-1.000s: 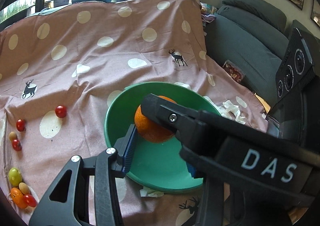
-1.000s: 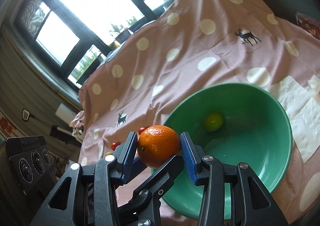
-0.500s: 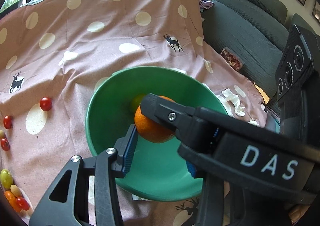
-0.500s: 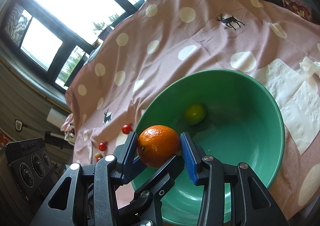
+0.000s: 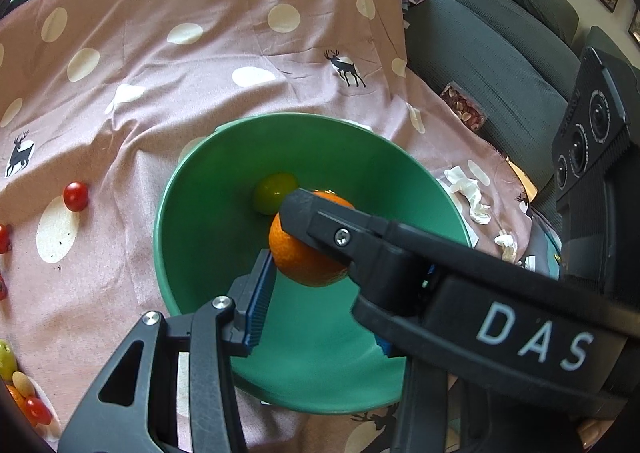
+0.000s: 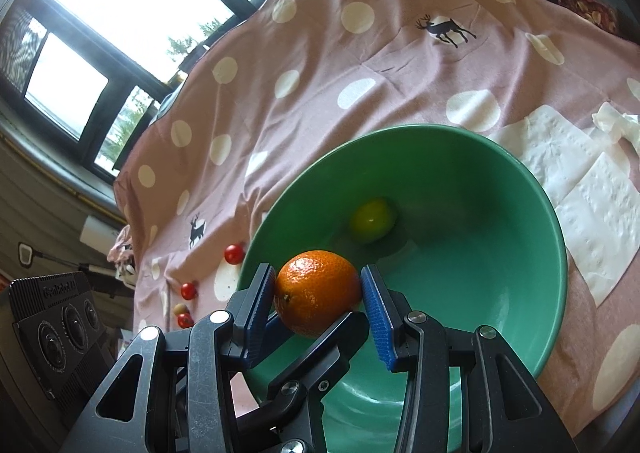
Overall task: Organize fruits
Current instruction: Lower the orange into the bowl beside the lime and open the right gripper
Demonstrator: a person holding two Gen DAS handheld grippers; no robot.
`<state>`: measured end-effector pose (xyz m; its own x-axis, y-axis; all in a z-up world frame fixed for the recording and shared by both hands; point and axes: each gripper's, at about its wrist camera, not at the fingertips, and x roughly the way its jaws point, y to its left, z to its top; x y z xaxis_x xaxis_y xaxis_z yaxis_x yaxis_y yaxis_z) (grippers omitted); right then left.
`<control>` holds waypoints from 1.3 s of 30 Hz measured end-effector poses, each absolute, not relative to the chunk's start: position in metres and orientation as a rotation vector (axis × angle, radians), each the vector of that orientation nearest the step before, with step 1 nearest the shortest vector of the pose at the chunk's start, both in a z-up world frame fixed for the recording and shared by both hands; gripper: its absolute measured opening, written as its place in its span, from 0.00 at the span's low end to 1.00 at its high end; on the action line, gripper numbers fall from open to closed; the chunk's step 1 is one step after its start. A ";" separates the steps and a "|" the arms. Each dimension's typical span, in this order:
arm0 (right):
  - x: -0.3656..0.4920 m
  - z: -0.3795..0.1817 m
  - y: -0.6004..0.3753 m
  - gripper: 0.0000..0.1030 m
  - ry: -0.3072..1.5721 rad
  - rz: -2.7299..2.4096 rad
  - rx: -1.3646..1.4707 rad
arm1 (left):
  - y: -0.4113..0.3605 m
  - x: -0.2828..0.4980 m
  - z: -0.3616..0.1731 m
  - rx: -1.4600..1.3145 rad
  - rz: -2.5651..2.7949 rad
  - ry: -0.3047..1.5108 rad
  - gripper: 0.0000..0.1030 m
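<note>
Left wrist view is half blocked: the right gripper (image 5: 320,273) crosses it, covering part of the orange (image 5: 304,257) and the green bowl (image 5: 188,189). The left gripper (image 5: 316,325) shows one blue pad; its spread cannot be told. At the cloth's left edge, small tomatoes are cut off, so only one red tomato (image 5: 76,195) counts fully. One lime (image 5: 272,191) lies in the bowl. Right wrist view shows the right gripper's pads narrow, clamping one orange above the bowl's near rim.
</note>
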<state>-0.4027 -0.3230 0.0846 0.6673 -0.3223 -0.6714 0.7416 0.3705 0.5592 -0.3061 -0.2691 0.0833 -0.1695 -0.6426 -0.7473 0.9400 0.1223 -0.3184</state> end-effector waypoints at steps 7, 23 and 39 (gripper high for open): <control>-0.401 0.083 -0.324 0.46 0.516 -0.730 0.970 | -0.272 -0.305 0.081 0.408 -1.474 0.982 0.42; -0.401 0.077 -0.327 0.46 0.525 -0.730 0.992 | -0.274 -0.306 0.077 0.418 -1.463 0.992 0.42; -0.401 0.076 -0.326 0.46 0.534 -0.735 0.981 | -0.274 -0.307 0.075 0.422 -1.447 0.981 0.42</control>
<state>-0.4009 -0.3260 0.0761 0.6452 -0.3094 -0.6985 0.7599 0.3545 0.5449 -0.3065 -0.2741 0.0748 -0.1583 -0.6269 -0.7628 0.9407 0.1391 -0.3095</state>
